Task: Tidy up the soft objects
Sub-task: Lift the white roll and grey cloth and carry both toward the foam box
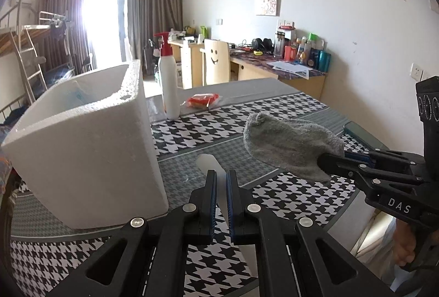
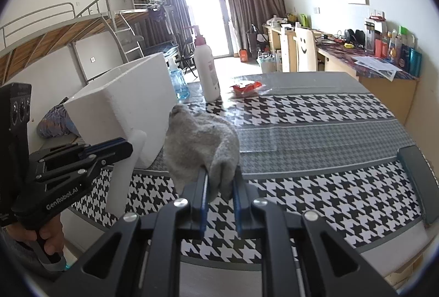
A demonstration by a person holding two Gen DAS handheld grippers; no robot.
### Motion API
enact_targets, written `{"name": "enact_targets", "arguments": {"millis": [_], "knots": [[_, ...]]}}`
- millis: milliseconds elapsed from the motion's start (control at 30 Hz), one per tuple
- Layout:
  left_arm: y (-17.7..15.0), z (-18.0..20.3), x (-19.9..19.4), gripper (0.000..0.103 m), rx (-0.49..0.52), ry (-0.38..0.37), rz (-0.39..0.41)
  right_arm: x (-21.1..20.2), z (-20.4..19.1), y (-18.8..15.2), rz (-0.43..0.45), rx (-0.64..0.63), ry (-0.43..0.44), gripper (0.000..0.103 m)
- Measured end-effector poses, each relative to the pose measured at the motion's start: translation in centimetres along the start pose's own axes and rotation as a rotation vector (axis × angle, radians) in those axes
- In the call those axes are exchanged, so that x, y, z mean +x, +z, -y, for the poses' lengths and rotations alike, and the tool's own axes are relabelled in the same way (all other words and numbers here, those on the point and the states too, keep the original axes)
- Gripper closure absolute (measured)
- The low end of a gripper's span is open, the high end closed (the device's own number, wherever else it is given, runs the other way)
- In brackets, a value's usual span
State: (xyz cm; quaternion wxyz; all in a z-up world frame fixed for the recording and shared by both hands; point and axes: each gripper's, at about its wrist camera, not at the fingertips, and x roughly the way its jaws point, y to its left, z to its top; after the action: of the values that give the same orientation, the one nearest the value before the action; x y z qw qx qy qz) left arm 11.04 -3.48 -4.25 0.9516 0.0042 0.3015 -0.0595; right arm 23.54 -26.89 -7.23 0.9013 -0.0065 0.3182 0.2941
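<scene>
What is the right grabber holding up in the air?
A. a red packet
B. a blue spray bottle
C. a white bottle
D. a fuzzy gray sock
D. The right gripper is pinched shut on the gray sock, which hangs above the checkered table; the left wrist view shows the same sock sticking out from that gripper's fingertips.

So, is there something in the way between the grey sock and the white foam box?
Nothing visible blocks it. The grey sock, held by the right hand-held gripper, hangs beside the white foam box, whose top is open.
</scene>
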Motion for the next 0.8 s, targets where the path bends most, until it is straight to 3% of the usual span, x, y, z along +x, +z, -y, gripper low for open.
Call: {"name": "enact_targets", "arguments": {"millis": [800], "knots": [[2.1,-0.1,-2.3,0.096,0.020,-0.005,0.086,-1.3,-0.7,1.9,0.067,-0.015,-0.009,0.084]]}}
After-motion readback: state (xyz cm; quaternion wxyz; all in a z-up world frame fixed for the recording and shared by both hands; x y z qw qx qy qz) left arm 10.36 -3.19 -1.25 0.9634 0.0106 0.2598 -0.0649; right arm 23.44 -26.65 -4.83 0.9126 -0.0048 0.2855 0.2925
